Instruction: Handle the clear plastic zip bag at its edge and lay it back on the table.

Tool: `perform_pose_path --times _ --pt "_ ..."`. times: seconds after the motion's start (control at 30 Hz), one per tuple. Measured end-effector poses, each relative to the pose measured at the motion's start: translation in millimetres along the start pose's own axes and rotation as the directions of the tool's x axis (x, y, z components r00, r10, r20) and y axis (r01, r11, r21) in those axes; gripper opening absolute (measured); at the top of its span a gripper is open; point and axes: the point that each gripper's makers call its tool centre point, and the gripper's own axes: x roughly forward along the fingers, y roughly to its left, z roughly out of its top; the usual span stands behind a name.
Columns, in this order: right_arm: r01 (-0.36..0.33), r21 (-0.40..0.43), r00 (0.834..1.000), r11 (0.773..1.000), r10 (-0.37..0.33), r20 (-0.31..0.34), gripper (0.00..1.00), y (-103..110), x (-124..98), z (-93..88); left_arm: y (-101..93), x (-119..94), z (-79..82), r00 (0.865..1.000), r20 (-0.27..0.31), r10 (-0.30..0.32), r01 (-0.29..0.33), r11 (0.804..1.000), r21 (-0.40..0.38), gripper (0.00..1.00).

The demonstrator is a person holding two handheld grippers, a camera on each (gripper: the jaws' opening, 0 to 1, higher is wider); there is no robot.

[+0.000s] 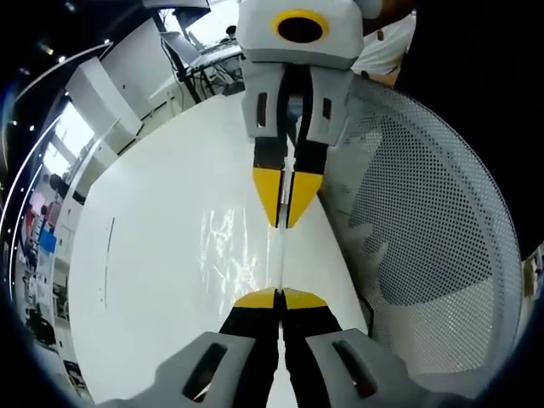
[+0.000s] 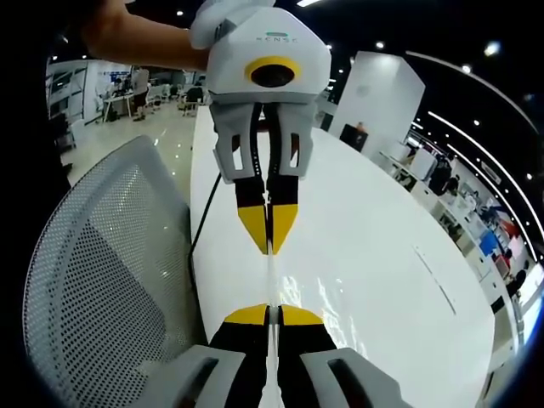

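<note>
In the left gripper view the white table point(image 1: 170, 280) fills the left and middle, a thin dark line marked on its surface toward its left edge, and the room's desks and windows lie beyond that edge. The clear plastic zip bag point(image 1: 234, 255) hangs or lies stretched over the table's right portion, its wrinkled film catching glare, and its top edge runs as a straight pale line between the two tools. The left gripper point(image 1: 280, 297), rising from the bottom, has its yellow-tipped jaws pressed together on the near end of that edge; the right gripper point(image 1: 286, 204) faces it from the top and pinches the far end the same way. Whether the film touches the table cannot be told. To the right, past the table's right edge, stands a white mesh chair back point(image 1: 425, 212). In the right gripper view the mesh chair back point(image 2: 102, 280) sits at the left, beyond the table's near edge; the left gripper point(image 2: 269, 231) comes down from the top with a person's hand point(image 2: 136, 38) behind it, and the right gripper point(image 2: 269, 314) meets it from below, both clamped on the bag's edge point(image 2: 270, 276). The bag's glossy film point(image 2: 327, 310) spreads right over the white table point(image 2: 382, 255).
</note>
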Motion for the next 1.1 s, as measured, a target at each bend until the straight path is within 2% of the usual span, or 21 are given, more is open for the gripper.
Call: perform_pose_path --times 1.1 --pt "0.002 0.015 1.0 1.0 -0.002 -0.005 0.0 -0.1 -1.4 -3.1 -2.0 -2.0 -2.6 1.0 -0.003 -0.009 0.009 1.0 -0.01 0.0"
